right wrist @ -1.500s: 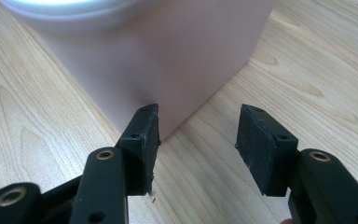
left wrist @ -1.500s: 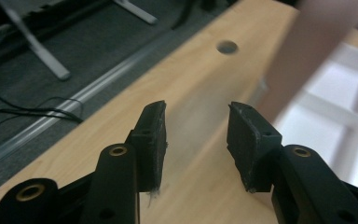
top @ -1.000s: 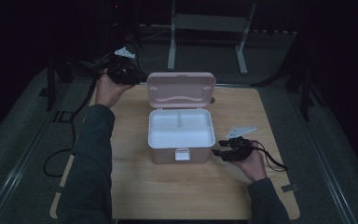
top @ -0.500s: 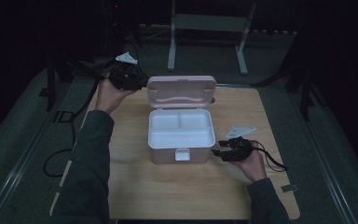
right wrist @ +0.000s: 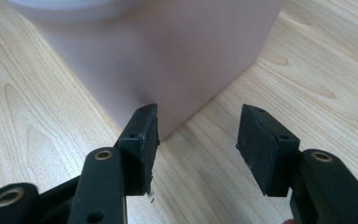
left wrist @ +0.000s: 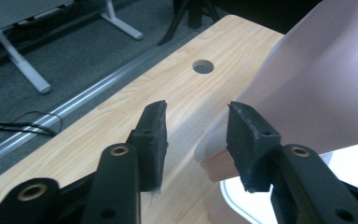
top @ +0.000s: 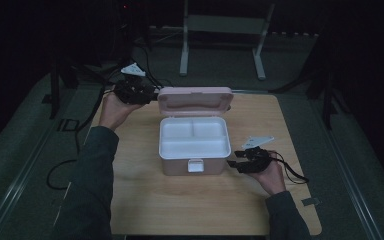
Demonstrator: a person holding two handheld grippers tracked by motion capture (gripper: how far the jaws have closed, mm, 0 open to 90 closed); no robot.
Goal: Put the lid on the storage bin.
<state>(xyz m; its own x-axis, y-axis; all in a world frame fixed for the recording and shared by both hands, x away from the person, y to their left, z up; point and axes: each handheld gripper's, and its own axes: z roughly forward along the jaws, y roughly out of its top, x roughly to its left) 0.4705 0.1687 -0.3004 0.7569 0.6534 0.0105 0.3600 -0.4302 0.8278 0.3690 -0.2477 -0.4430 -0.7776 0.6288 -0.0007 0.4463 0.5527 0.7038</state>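
high view: pretty dim, room behind goes near black, light wooden table (top: 200, 200) lit softly from above
gripper views: way brighter, even light, faint shadows
focus: black jaw pads sharp, pale pink plastic box (right wrist: 158, 51) close-up a bit soft

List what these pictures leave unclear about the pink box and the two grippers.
- High view: whether the left gripper touches the raised lid is too small and dark to tell.
- Left gripper view: the lid is cut off by the right edge.
- Right gripper view: the pink box is cut off at the top, hiding its inside.
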